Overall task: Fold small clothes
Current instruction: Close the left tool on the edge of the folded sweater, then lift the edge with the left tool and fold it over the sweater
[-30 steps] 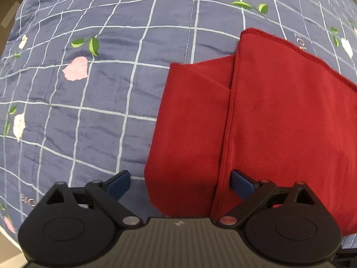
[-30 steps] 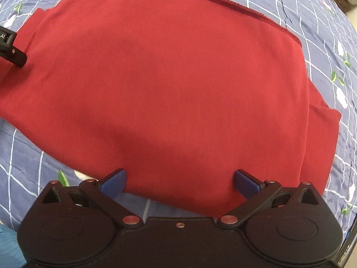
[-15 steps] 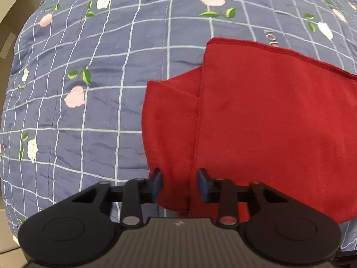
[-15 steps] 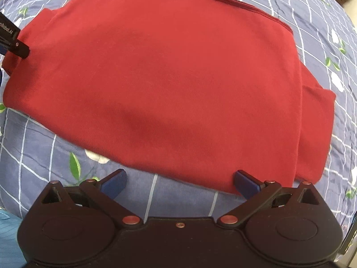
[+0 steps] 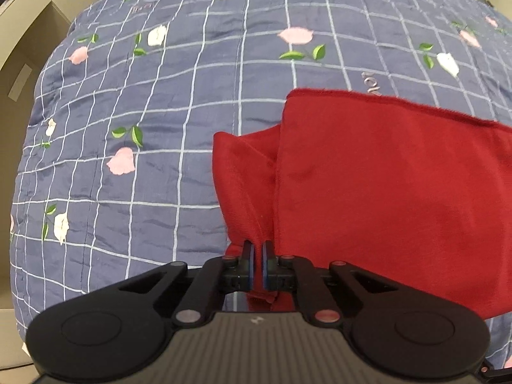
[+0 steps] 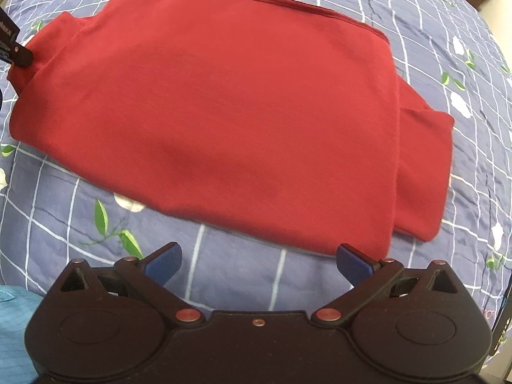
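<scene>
Left wrist view: left gripper pinches the red garment's near-left sleeve edge — garment flat on the floral quilt. Right gripper — jaws wide, just short of the hem.

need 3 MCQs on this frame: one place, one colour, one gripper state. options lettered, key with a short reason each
1. Where has the left hand-held gripper taken hold of the red garment?
A. On the sleeve fold at its left side
B. On the middle of the far hem
C. On the right sleeve

2. What colour is the quilt under the garment?
A. Plain white
B. Blue-grey with a white grid and flowers
C. Green stripes

3. How does the right hand-held gripper stand?
A. Shut on the garment
B. Shut on nothing
C. Open, just short of the near edge

Answers:
1 A: the left wrist view shows red cloth of the side fold pinched between the closed fingers.
2 B: white lines with pink and white flowers show around the garment.
3 C: its blue pads sit wide apart over bare quilt.
</scene>
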